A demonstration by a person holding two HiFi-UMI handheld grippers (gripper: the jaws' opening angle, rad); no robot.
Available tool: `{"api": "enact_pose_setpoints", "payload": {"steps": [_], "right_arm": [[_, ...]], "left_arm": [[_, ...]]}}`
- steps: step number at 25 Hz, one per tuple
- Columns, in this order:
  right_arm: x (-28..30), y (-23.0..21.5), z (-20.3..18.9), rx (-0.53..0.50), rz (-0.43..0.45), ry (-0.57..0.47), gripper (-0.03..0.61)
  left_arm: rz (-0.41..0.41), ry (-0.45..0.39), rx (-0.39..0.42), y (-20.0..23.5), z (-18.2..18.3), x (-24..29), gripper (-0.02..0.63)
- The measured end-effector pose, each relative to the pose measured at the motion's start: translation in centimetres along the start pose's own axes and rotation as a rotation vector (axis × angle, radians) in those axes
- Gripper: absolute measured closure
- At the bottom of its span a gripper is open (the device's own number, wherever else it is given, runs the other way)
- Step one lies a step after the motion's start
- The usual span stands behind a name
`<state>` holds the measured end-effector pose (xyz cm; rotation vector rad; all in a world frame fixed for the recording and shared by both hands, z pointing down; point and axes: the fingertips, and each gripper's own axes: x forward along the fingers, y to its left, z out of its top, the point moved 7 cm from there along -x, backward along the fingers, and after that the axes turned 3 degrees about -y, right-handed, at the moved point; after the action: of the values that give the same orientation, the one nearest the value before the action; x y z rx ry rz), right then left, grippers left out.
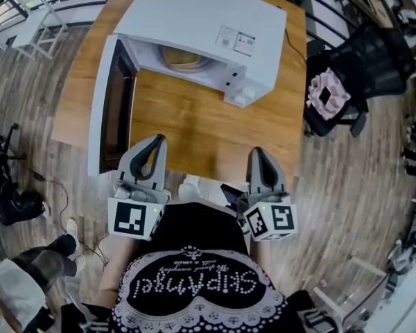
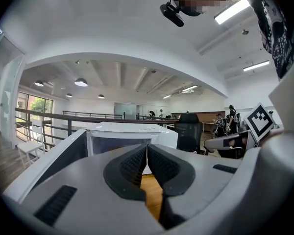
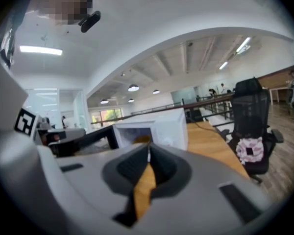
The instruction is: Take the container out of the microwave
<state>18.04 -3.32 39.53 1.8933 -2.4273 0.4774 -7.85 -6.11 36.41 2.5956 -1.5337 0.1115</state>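
Tan container (image 1: 184, 59) sits inside microwave (image 1: 208, 12) cavity, 12 o'clock end of table (image 1: 194, 127). Microwave door (image 1: 102, 109) open, toward 9. L gripper (image 1: 156, 139) & R gripper (image 1: 258, 152) at 6 o'clock edge, well apart from microwave. Both clenched, nothing btwn jaws. Black chair (image 1: 364, 68) at 3.

We have the microwave (image 1: 194, 19) at the far end of the table (image 1: 194, 127), its door (image 1: 100, 109) swung out to the left and the container (image 1: 182, 59) inside. Nearer us, the left gripper (image 1: 156, 139) and right gripper (image 1: 258, 152) sit side by side over the table's near edge, well apart from the microwave. A chair (image 1: 364, 68) stands off to the table's right.
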Motion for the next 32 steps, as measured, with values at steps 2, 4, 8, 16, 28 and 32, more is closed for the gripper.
{"api": "enact_pose_setpoints", "payload": {"steps": [2,4,8,16,28,32], "right_arm": [[0.5,-0.7,0.2,0.001,0.006,-0.001,0.543],[0.8,-1.5,0.5,0.0,0.009,-0.002,0.543],[1.3,-2.7,0.8,-0.001,0.02,0.001,0.543],[1.6,-3.6,0.5,0.004,0.038,0.02,0.543],[1.6,-2.7,0.6,-0.007,0.048,0.02,0.543],[2.1,-2.1,0.8,-0.011,0.044,0.012,0.543]], "left_arm": [[0.004,-0.007,0.002,-0.3,0.1,0.9,0.584],[0.005,-0.013,0.002,-0.7,0.3,1.6,0.583],[0.013,-0.021,0.004,-1.3,0.4,2.7,0.584],[0.033,-0.02,0.002,-1.8,0.2,3.1,0.584],[0.032,-0.042,0.002,-1.4,0.3,2.5,0.584],[0.026,-0.051,-0.001,-0.5,0.5,2.7,0.584]]}}
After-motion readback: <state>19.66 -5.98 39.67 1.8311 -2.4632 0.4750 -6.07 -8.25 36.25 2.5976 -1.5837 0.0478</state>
